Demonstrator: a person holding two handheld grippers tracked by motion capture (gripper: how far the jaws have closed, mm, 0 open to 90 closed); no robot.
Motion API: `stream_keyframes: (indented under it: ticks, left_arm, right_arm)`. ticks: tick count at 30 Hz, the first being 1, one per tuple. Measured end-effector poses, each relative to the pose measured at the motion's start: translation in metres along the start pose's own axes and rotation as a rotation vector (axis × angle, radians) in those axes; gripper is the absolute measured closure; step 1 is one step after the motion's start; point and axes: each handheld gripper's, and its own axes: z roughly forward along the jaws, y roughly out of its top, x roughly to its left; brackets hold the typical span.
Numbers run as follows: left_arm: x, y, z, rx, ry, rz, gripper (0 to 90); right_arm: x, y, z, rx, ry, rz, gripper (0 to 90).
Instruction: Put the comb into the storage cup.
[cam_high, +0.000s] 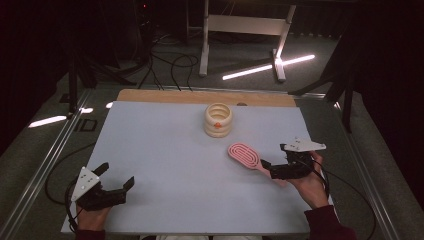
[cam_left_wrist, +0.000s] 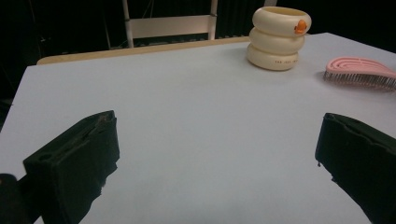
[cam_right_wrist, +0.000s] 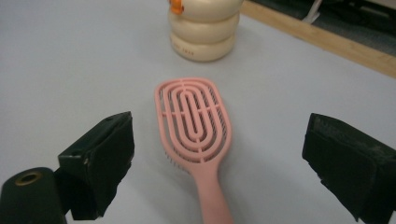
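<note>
- We're working the pink hairbrush (cam_right_wrist: 194, 122): it lies flat on the pale tabletop (cam_high: 175, 150), right of centre, bristles down, slotted back facing up.
- Key relation: in the right gripper view the brush's long axis runs straight away from us, handle end nearest, head pointing toward the cream ringed holder (cam_right_wrist: 204, 29).
- The handle passes down the midline between the right gripper's (cam_right_wrist: 219, 158) jaws. Those jaws stand wide apart, one on each side, neither touching the brush.
- In the high view the right gripper (cam_high: 270, 167) sits just at the handle end, so this hand is clearly the nearer one.
- The left gripper (cam_high: 117, 175) rests at the near left of the tabletop, well apart from the brush. Its jaws are spread too, with nothing between them except bare tabletop.
- From the left gripper view the brush (cam_left_wrist: 359, 73) sits far off to the right, just beside the holder (cam_left_wrist: 279, 37).
- Our read: jaw line crosses the handle's axis, so the closing direction already suits a handle pinch.
- Whether the jaws are low enough to catch the handle, we can't tell.
- The holder is upright, mouth open, near the far edge, past the brush head.
</note>
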Motion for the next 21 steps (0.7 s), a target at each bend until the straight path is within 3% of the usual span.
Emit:
stream_keyframes:
  ticks: [3, 5, 21]
  left_arm:
    - [0.0, 0.0, 0.0, 0.0, 0.001, 0.002, 0.3]
    - [0.0, 0.0, 0.0, 0.003, 0.001, 0.004, 0.2]
    - [0.0, 0.0, 0.0, 0.003, 0.001, -0.001, 0.2]
  right_arm:
    - [0.0, 0.002, 0.002, 0.013, -0.001, -0.01, 9.0]
    - [-0.001, 0.007, 0.011, 0.065, -0.001, -0.046, 9.2]
    - [-0.002, 0.004, 0.041, 0.203, 0.011, -0.096, 9.2]
